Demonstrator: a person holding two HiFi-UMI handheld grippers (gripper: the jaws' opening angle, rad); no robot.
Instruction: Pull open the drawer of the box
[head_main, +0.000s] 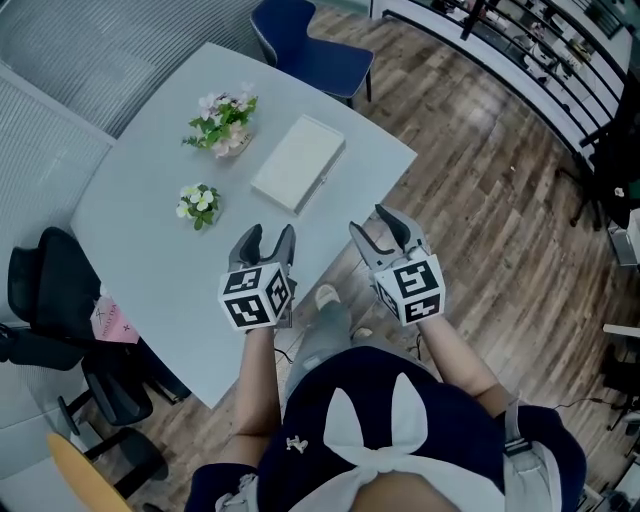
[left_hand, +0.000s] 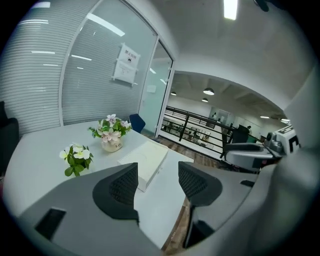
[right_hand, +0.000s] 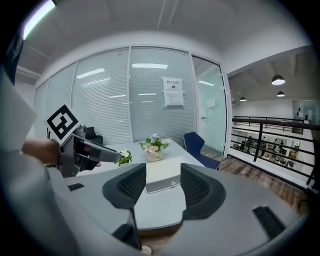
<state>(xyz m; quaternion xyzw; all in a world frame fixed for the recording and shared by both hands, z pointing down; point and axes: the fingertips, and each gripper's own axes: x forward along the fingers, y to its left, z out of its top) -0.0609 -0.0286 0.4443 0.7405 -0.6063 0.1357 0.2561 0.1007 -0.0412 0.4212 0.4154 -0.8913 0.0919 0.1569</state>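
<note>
A flat white box (head_main: 298, 163) lies on the pale grey table (head_main: 150, 250), just right of its middle. In the right gripper view the box (right_hand: 161, 176) shows its near side with a small mark, and its drawer is shut. My left gripper (head_main: 264, 238) hovers over the table's near edge, short of the box, with its jaws wide apart and empty. My right gripper (head_main: 381, 226) hangs past the table's right edge over the floor, also open and empty. The box (left_hand: 148, 161) is seen between and beyond the left gripper (left_hand: 157, 184) jaws. The right gripper (right_hand: 163, 186) frames it too.
Two small flower pots (head_main: 224, 124) (head_main: 199, 204) stand left of the box. A blue chair (head_main: 312, 50) is at the table's far end, and a black office chair (head_main: 52, 292) at its left side. A black railing (head_main: 540, 60) runs along the wood floor at right.
</note>
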